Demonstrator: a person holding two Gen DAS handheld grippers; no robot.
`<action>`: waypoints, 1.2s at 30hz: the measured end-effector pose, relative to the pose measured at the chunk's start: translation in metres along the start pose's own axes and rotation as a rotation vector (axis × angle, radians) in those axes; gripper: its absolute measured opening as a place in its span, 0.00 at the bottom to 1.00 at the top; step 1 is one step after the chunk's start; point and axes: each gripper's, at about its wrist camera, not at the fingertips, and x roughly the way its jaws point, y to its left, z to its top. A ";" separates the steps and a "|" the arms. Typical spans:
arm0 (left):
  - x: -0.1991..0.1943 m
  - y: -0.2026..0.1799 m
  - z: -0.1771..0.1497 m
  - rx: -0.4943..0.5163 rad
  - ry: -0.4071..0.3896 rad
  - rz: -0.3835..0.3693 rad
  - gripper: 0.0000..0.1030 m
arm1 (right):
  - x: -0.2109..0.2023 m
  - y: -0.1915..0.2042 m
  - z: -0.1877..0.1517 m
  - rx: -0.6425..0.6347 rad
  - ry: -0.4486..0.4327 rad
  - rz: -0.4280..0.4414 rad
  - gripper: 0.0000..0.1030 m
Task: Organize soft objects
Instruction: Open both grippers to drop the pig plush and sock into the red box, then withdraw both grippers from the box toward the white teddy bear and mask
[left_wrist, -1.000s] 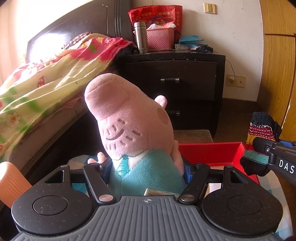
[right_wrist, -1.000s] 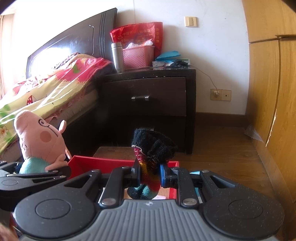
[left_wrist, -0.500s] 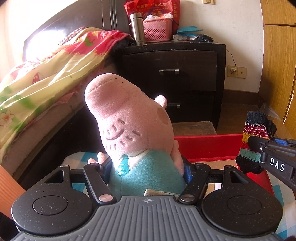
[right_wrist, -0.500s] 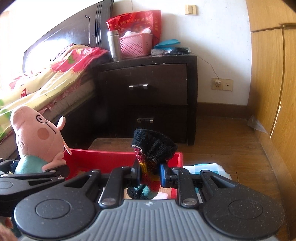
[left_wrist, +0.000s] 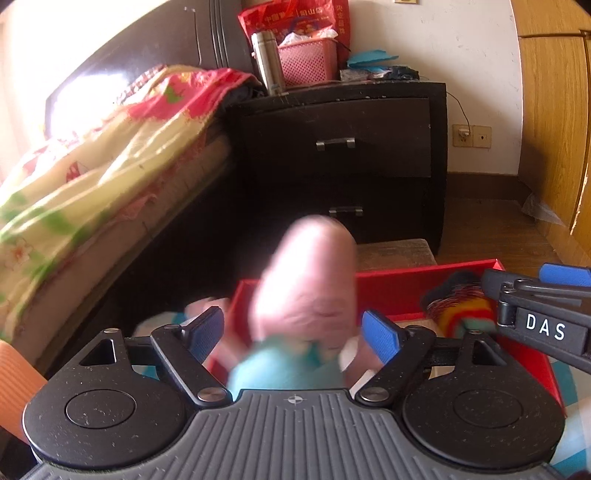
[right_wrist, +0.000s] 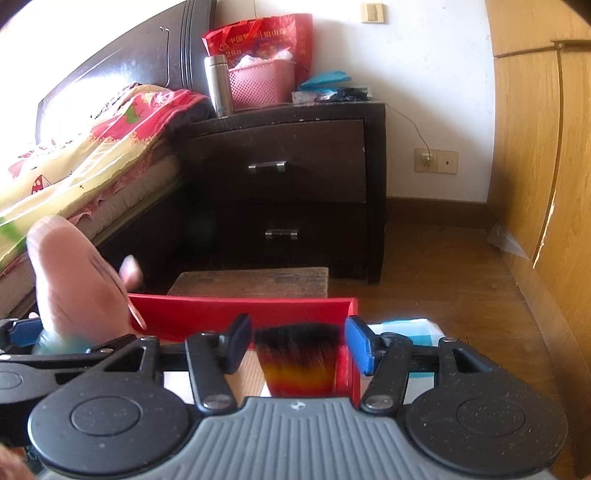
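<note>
A pink pig plush toy (left_wrist: 306, 295) in a teal shirt sits blurred between the fingers of my left gripper (left_wrist: 293, 332), which is open and apart from it. It also shows at the left of the right wrist view (right_wrist: 70, 280). A striped knit sock (right_wrist: 299, 360) with a black cuff lies blurred between the fingers of my right gripper (right_wrist: 297, 345), which is open. The sock also shows in the left wrist view (left_wrist: 461, 306), inside the red box (left_wrist: 402, 288). The red box's far wall (right_wrist: 240, 312) stands just ahead of both grippers.
A dark nightstand (right_wrist: 288, 177) with two drawers stands ahead, with a pink basket (right_wrist: 262, 85) and a steel flask (right_wrist: 218, 85) on top. A bed with a floral quilt (left_wrist: 92, 162) is at the left. A wooden wardrobe (right_wrist: 539, 147) is at the right. A low wooden block (right_wrist: 255, 280) lies behind the box.
Both grippers have opened and let go. The pig plush and the sock have dropped lower, toward the red box. Both views have tilted down and moved closer to the box.
</note>
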 end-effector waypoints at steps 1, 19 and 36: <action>0.000 -0.001 0.001 0.009 0.000 0.001 0.83 | 0.000 0.000 0.000 0.005 0.000 0.002 0.33; -0.051 0.012 -0.012 -0.039 0.019 -0.067 0.85 | -0.070 0.006 0.003 0.014 -0.053 0.040 0.39; -0.083 0.026 -0.034 -0.058 0.050 -0.117 0.85 | -0.106 0.012 -0.011 0.030 -0.015 0.092 0.39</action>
